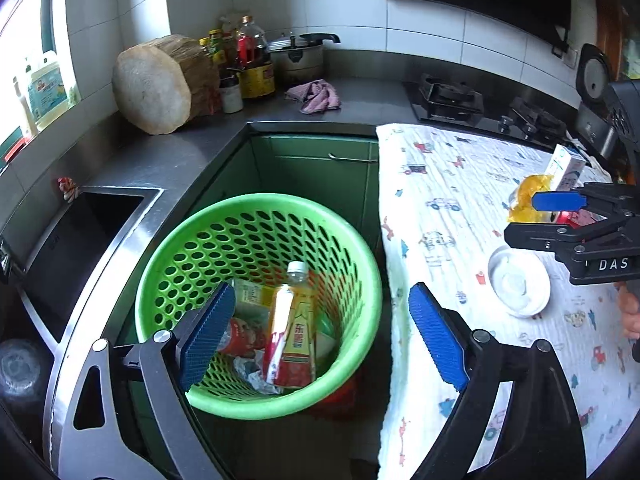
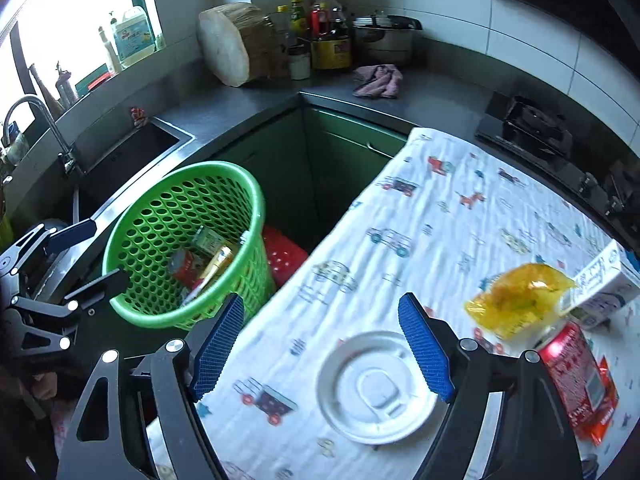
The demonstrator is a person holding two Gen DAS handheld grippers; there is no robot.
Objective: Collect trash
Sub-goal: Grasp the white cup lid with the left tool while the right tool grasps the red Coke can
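The left gripper (image 1: 320,332) hangs over the green perforated basket (image 1: 256,304), fingers wide and empty; between and beyond its fingers lie a capped plastic bottle (image 1: 294,320), a crumpled wrapper and other collected trash. To the right, the bench carries a soft printed cloth (image 2: 420,240) patterned with small vehicles. The right gripper (image 2: 324,348) hovers above this cloth, fingers spread and empty. The remaining trash lies at and beyond its right finger: a round white plastic lid (image 2: 378,388), flat and ridged, sits under the right fingertip, mostly between the fingers and with no long axis to align. Further right, outside that finger, stand a crinkled yellow wrapper (image 2: 520,300), a red can (image 2: 576,372) lying with its long axis running roughly along the finger line, and a white carton (image 2: 608,284). The right hand is the nearer one; the lid appears to be the next pick and, being thin, probably calls for an edge grasp.
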